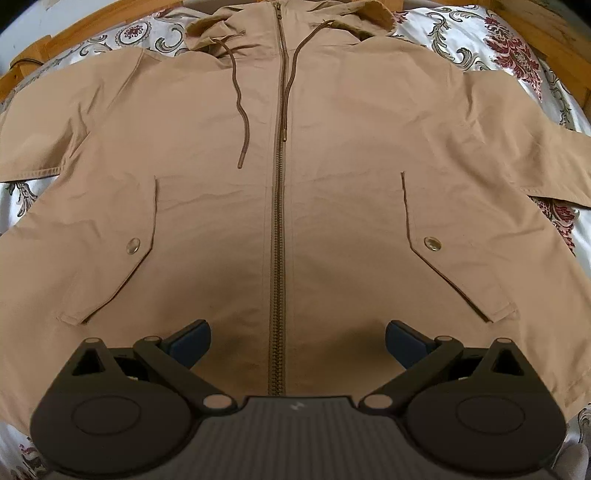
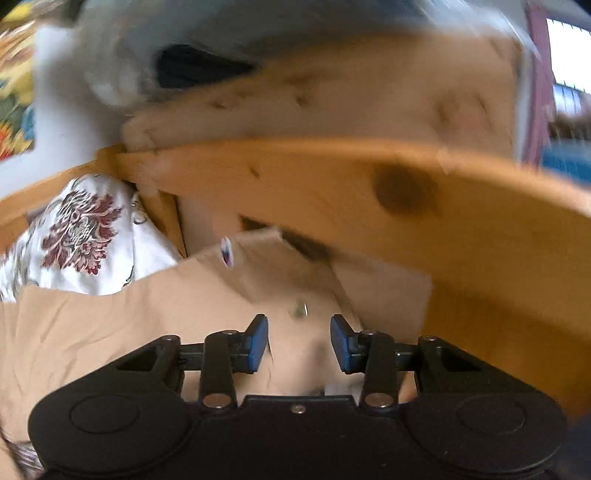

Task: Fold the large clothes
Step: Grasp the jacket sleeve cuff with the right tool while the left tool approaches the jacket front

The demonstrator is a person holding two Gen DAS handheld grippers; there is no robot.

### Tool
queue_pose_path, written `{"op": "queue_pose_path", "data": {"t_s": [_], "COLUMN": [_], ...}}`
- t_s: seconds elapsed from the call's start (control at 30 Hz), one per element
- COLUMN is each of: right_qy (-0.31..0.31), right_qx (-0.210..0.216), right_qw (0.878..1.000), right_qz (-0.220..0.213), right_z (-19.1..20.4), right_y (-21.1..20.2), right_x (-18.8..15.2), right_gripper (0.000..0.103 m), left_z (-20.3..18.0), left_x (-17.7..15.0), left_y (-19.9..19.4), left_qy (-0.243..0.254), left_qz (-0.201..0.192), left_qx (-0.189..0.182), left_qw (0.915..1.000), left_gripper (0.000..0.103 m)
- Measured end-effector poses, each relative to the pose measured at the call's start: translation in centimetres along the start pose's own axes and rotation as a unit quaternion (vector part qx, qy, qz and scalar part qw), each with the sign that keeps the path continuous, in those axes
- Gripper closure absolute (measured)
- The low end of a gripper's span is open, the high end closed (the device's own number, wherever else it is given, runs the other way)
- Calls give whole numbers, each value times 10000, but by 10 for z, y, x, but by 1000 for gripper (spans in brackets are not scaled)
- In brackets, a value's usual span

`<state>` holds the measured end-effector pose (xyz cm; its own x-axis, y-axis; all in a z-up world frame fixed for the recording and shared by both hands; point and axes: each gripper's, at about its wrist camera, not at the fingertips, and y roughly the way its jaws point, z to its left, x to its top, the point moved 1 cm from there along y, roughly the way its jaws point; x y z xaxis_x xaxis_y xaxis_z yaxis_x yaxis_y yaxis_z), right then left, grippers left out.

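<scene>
A tan hooded jacket (image 1: 332, 177) lies flat, front up and zipped, on a floral bedsheet (image 1: 517, 55). Its hood is at the far end and both sleeves spread sideways. My left gripper (image 1: 297, 343) is wide open and empty, just above the jacket's lower hem, astride the zipper (image 1: 277, 277). In the blurred right wrist view, my right gripper (image 2: 299, 343) is part open above a sleeve end of the jacket (image 2: 110, 325) with a snap button (image 2: 299, 309). It holds nothing that I can see.
A wooden bed frame (image 1: 92, 26) runs round the sheet's far edge. In the right wrist view a wooden rail (image 2: 369, 192) crosses close ahead, with the floral sheet (image 2: 81, 236) at the left.
</scene>
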<state>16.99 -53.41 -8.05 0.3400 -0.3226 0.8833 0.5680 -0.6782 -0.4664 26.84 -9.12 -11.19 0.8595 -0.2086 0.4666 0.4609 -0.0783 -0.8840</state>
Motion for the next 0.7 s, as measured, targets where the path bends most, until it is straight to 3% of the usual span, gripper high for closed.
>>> {"op": "queue_pose_path", "data": {"t_s": [0.07, 0.23, 0.43, 0.57, 0.7], "right_qy": [-332, -632, -826, -762, -695], "right_qx": [-111, -397, -494, -652, -788], "right_qw": [9993, 9970, 9944, 9934, 9931], "right_qz": [-121, -213, -437, -552, -513], "right_z": [5, 15, 30, 29, 26], "right_y": [6, 22, 32, 34, 36], "right_x": [4, 13, 13, 13, 13], "right_gripper": [47, 52, 45, 68, 78], "left_z": [0, -1, -6, -7, -3], "left_x": [0, 0, 0, 1, 0], "left_y": [-3, -12, -14, -14, -16], "left_qy": [2, 78, 194, 208, 136], "left_qz": [-103, -446, -496, -548, -611], "left_qx": [37, 172, 199, 214, 276], "left_qw": [9999, 9988, 9984, 9980, 9977], "left_gripper": [0, 0, 0, 0, 0]}}
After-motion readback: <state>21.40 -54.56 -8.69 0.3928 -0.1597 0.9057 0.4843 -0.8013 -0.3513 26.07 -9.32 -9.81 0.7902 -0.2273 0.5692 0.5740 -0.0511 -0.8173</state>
